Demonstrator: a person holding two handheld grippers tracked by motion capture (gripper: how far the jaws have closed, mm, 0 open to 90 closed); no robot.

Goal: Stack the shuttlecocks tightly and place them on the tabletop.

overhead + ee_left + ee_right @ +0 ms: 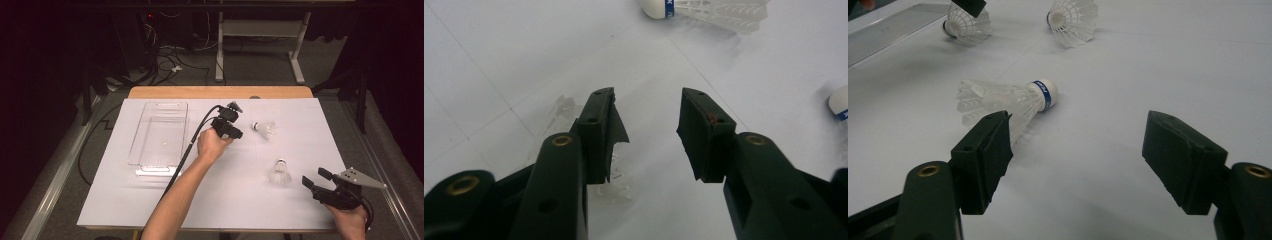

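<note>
Three white shuttlecocks lie on the white sheet (150, 200). One shuttlecock (616, 186) rests on the sheet under my left gripper (646, 100), partly behind its left jaw; the jaws stand apart and do not press it. From the right gripper view that shuttlecock (967, 24) lies just below a black jaw tip. A second shuttlecock (265, 129) lies right of the left gripper (236, 121). The third shuttlecock (280, 172), with a blue band (1042, 94), lies on its side ahead of my right gripper (1078, 150), which is open and empty at the table's near right (315, 178).
A clear plastic tray (150, 165) sits on the left part of the sheet, with nothing in it. The left gripper's black cable (192, 142) runs along the tray's right side. A wooden table edge (220, 92) shows at the back.
</note>
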